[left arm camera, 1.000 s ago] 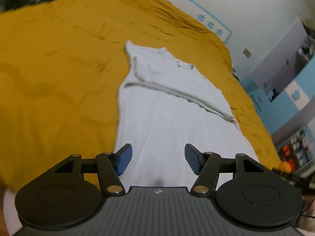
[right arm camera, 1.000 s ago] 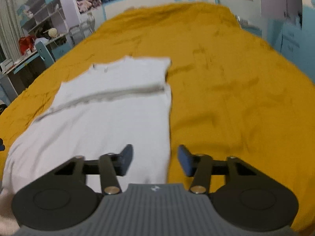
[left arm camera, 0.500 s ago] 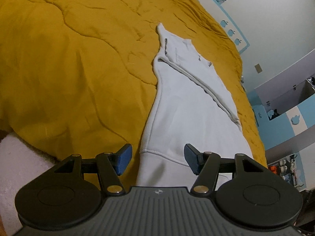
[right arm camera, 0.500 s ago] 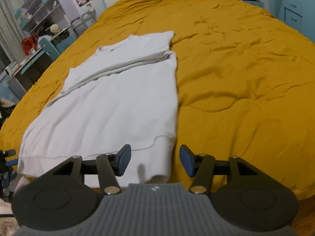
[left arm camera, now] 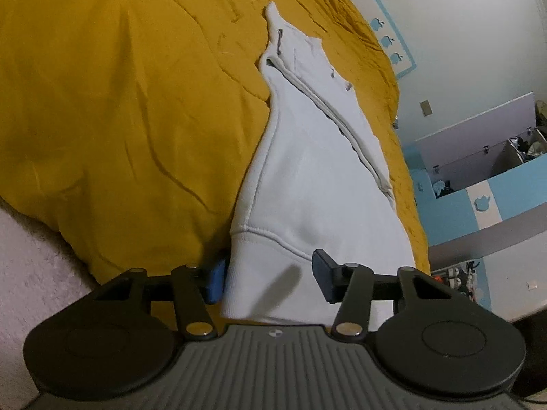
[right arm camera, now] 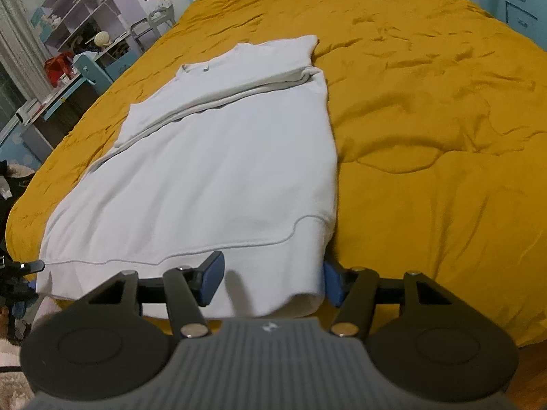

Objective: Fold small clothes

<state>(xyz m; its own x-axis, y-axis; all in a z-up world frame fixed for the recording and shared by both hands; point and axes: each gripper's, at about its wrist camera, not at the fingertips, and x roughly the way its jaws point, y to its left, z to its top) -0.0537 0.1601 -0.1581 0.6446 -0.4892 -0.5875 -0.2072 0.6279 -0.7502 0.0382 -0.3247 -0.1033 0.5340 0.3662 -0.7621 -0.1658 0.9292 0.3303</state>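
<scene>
Two tools, left tool (left arm camera: 270, 278) and right tool (right arm camera: 270, 278), straddle one white garment's (right arm camera: 222, 171) hem

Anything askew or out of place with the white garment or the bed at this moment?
Nothing stands out. The white sweatshirt lies flat on the mustard bedspread, sleeves folded in across the chest, hem at the near edge. The left gripper is closing and the right gripper opening, each straddling a hem corner.

Plain white sweatshirt (right arm camera: 218, 171) on mustard-yellow bedspread (right arm camera: 427, 136); black grippers, blue pads (right arm camera: 212, 278).
</scene>
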